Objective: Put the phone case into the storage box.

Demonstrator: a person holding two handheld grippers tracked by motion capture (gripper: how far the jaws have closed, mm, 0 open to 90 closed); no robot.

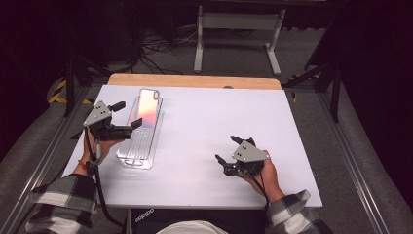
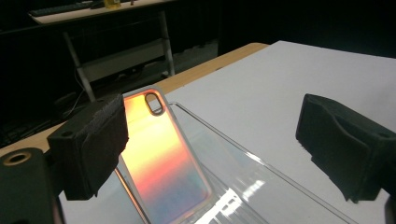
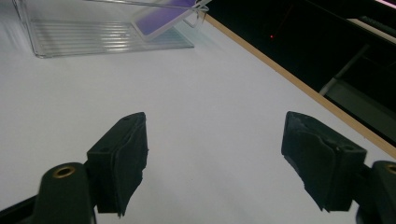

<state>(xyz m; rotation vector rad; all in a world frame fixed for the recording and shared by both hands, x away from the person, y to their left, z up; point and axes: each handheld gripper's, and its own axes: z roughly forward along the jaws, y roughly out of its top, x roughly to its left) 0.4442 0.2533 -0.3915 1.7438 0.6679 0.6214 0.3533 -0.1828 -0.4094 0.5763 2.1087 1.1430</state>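
- High view: a clear plastic tray (image 1: 138, 141) lies on the left part of the white table (image 1: 204, 131), long side running away from the person. An iridescent phone case (image 1: 146, 108) leans in it, top end propped on the far rim. The left gripper (image 1: 127, 115) hovers just beside the tray's left wall, jaws spread with nothing between them. The right gripper (image 1: 227, 149) rests well apart on the table's right, jaws wide and empty.
- Left gripper view: the phone case (image 2: 161, 158) slants inside the tray (image 2: 261, 168), camera cutout at the top; the wide-apart pads touch nothing.
- Right gripper view: spread jaws over bare table (image 3: 210, 107); the tray (image 3: 93, 35) and the case (image 3: 163, 16) lie farther off.
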